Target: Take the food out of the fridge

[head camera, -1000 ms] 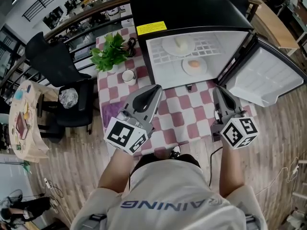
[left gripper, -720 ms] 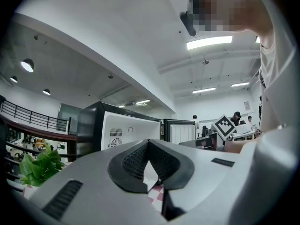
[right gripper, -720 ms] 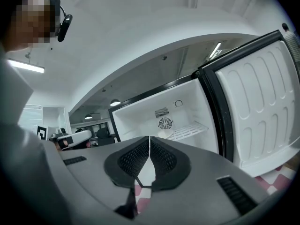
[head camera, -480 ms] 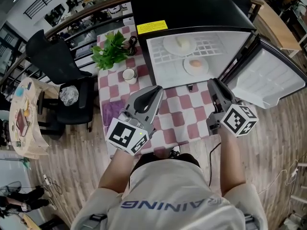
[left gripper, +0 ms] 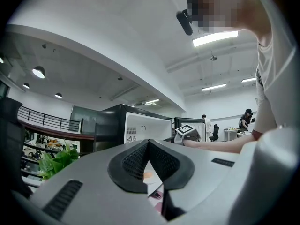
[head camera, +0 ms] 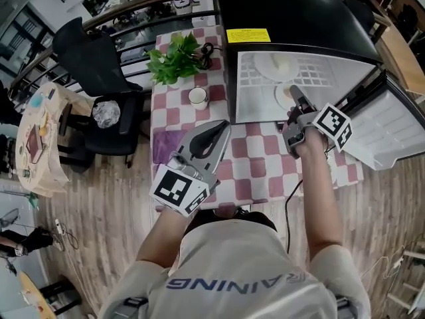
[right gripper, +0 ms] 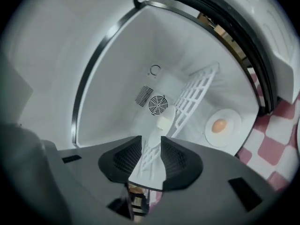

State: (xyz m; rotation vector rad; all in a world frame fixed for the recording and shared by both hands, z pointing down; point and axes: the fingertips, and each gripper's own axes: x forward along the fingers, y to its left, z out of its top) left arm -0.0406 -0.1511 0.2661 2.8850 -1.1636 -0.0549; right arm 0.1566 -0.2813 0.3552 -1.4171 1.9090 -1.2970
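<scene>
**A:** Where is the right gripper [head camera: 293, 90] pointing?

**B:** It is reaching into the mouth of the black mini fridge [head camera: 292, 12]. The fridge door [head camera: 392, 128] is standing swung open to the right.

**A:** Is it gripping anything?

**B:** No. Its jaws have just been opening and are standing a narrow way apart, with nothing between the pads. Only the white wire shelf [right gripper: 197, 90] is showing through the gap.

**A:** And where is the food lying?

**B:** All of it is sitting inside the fridge. The orange-brown food [right gripper: 218, 125] is resting on the lower plate [right gripper: 232, 118] on the fridge floor, off to the right of the jaws and apart from them. It is looking like an egg, though the view is too small for me to be sure. The pale food [head camera: 282, 64] is lying on the upper plate [head camera: 265, 68], which is sitting on the wire shelf.

**A:** What is the left gripper [head camera: 222, 126] doing?

**B:** It is hovering over the checkered tablecloth [head camera: 259, 158] in front of the fridge. Its jaws are pressing together tip to tip and are holding nothing.

**A:** Is anything else sharing the table?

**B:** A potted plant [head camera: 176, 58] and a white mug [head camera: 197, 96] are standing just left of the fridge.
</scene>
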